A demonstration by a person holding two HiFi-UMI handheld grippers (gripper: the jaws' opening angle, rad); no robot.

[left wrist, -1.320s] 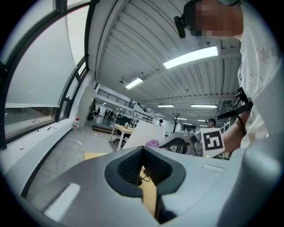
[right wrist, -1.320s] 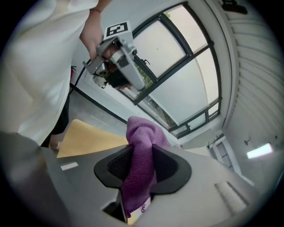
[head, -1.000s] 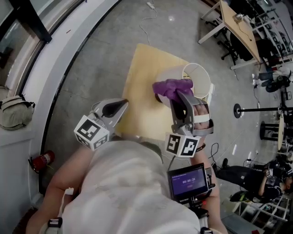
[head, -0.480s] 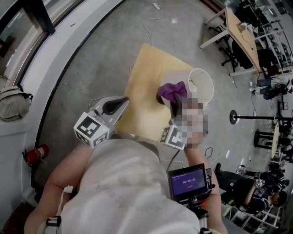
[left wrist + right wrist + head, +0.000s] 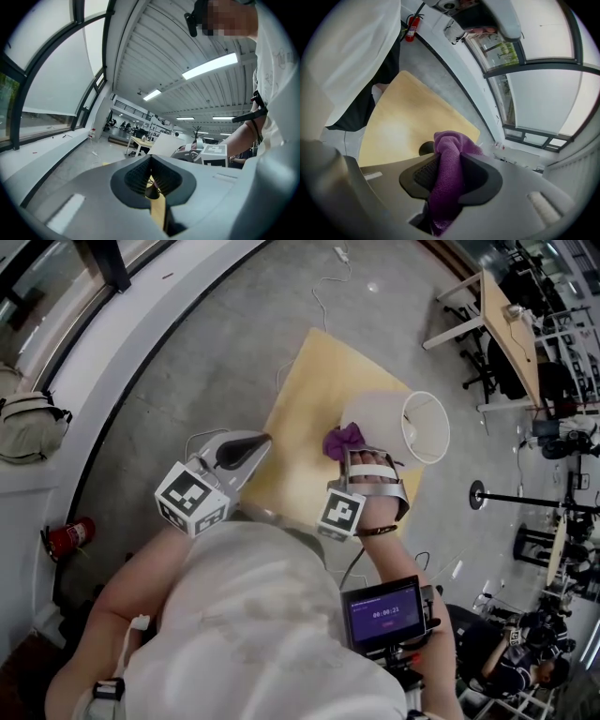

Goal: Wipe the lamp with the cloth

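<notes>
Here, seen from above, a small pale-yellow table (image 5: 300,427) is standing on a grey concrete floor (image 5: 206,343) in a large open workspace. A white curved window ledge (image 5: 103,381) is sweeping from 12 o'clock round to 8 o'clock, with a bag (image 5: 28,423) resting on it at 9 o'clock and a red fire extinguisher (image 5: 64,538) sitting below at 8 o'clock. A wooden desk (image 5: 497,320) is standing at 2 o'clock.

The lamp (image 5: 380,423), with a white shade, is lying on its side on the table at 1 o'clock, its open mouth facing 3 o'clock.

The right gripper (image 5: 361,457) is angling downward toward the lamp, its marker cube nearest the person. Its jaws are clenching a bunched purple cloth (image 5: 343,440), which is sitting against the shade's 8 o'clock side.

The left gripper (image 5: 262,439) is hovering level over the table's 9 o'clock edge, well apart from the lamp. Its jaws are pressing together with nothing between them.
</notes>
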